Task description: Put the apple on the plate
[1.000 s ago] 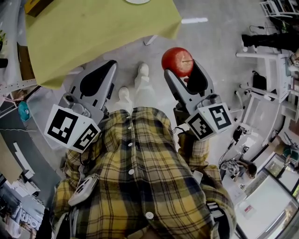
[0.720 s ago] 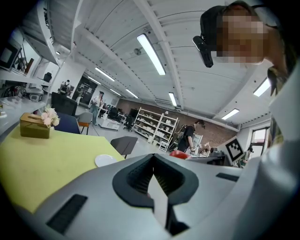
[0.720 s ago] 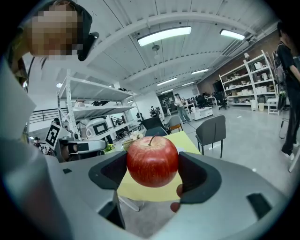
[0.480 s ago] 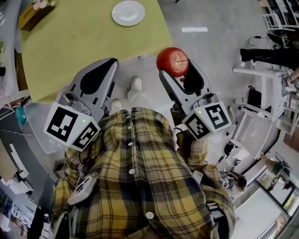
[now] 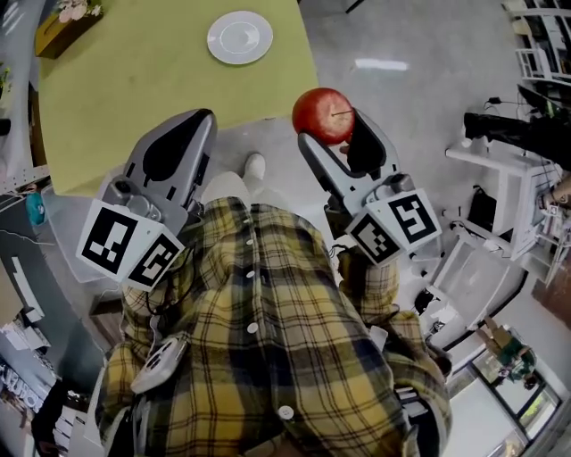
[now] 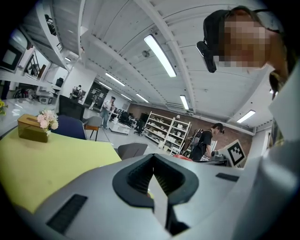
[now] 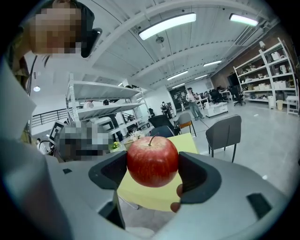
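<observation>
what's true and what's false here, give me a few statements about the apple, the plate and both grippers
The right gripper clamps the apple. True.
The apple lies on the plate. False: the plate is bare, and the apple is held in the air beyond the edge of the table.
The left gripper holds something. False: its jaws are together with nothing between them.
The plate stands on the yellow-green table. True.

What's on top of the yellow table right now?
A bare white plate and a flower box at the far corner. The left gripper covers part of the table's near edge.
</observation>
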### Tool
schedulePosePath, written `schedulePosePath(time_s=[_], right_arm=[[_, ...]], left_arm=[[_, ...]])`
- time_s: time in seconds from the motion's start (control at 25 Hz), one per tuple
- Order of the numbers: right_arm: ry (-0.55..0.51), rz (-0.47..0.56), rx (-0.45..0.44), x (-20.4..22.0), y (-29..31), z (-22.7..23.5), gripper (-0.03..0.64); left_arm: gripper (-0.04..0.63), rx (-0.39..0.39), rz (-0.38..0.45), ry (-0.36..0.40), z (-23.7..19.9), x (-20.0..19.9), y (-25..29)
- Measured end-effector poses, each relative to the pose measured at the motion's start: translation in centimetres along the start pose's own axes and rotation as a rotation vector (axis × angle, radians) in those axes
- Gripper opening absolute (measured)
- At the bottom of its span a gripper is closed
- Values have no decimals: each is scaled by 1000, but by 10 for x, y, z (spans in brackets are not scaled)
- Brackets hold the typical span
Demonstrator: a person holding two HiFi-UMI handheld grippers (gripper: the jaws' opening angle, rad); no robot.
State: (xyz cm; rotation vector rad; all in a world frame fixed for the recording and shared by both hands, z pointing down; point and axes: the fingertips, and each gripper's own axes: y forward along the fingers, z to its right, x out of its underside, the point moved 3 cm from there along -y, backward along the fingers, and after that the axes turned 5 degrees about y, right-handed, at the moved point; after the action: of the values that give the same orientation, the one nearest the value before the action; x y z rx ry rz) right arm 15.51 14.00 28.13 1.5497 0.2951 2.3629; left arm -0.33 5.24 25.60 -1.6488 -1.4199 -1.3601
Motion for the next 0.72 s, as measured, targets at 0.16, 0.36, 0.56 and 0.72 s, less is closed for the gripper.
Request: schedulePosePath(time_s=[0.16, 0.36, 0.56, 0.72], right_arm=[[19, -26, -32, 2, 12, 11, 339], [5, -64, -55, -1, 44, 12, 339], [-9, -57, -50, -23, 78, 9, 339], [-15, -52, -48, -42, 114, 5, 339]], left_arm=[[8, -33, 0, -17, -6, 3, 8], [8, -54, 15, -42, -32, 1, 14], [8, -50, 37, -46, -66, -21, 27], [8, -36, 45, -26, -96, -43, 40]])
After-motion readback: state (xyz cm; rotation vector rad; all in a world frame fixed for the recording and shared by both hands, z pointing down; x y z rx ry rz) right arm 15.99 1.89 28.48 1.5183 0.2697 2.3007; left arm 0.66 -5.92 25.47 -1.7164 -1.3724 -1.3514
